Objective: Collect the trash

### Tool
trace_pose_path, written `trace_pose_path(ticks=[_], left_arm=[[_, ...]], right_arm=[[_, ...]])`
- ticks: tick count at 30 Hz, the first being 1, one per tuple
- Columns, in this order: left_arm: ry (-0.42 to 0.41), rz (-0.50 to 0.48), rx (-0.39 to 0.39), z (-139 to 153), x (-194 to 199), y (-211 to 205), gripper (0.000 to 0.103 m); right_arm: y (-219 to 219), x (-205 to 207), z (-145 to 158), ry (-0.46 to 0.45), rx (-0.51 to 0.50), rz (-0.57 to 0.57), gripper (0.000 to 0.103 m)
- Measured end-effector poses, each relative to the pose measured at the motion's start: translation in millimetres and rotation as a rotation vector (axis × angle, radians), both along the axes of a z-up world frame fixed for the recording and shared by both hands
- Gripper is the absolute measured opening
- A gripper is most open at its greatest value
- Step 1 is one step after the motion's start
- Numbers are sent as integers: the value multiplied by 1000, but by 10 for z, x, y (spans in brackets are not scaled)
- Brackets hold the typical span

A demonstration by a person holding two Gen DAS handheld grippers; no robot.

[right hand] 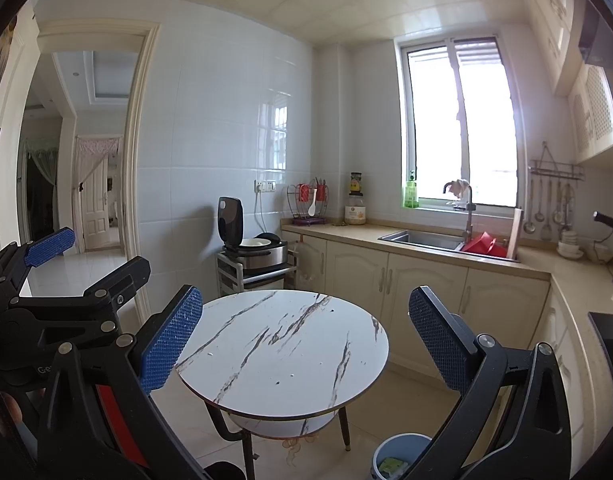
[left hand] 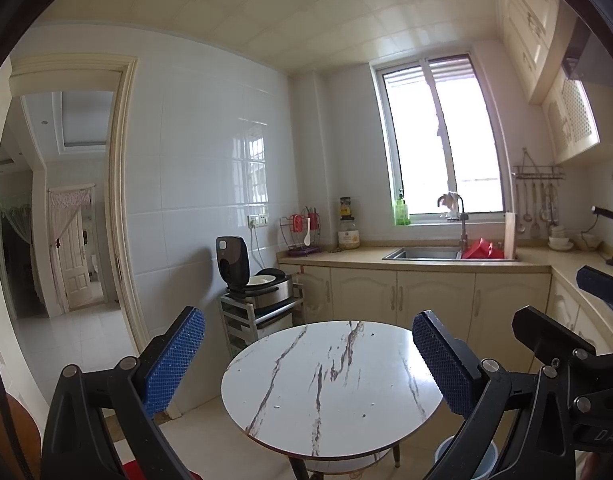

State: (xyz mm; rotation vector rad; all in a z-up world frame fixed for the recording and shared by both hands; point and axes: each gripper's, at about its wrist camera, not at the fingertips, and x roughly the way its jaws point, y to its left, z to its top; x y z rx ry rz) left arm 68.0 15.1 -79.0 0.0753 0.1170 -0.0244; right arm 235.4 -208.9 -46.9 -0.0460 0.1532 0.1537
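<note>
Marble-patterned, the one round table (right hand: 282, 352) stands in the kitchen, and only a few tiny crumbs (right hand: 277, 382) lie on its top, near the front edge. One blue bin (right hand: 382, 454) stands on the floor beside the table's right front leg; inside it I see some green and white trash (right hand: 392, 467). Two grippers are raised above the table: the left gripper (left hand: 308, 360) and the right gripper (right hand: 306, 336) both have their fingers spread wide and grasp nothing. One sink (left hand: 424, 255) is set in the worktop (left hand: 346, 258) under the window, and one rice cooker (left hand: 258, 280) stands with its lid up.
</note>
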Motion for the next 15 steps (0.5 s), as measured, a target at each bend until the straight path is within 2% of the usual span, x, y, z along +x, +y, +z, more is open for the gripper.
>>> trace_pose_path(ticks=[15], left_arm=[[-1,1,4,-18,6,34,102]], right_arm=[[-3,0,-4,2,2,1,103]])
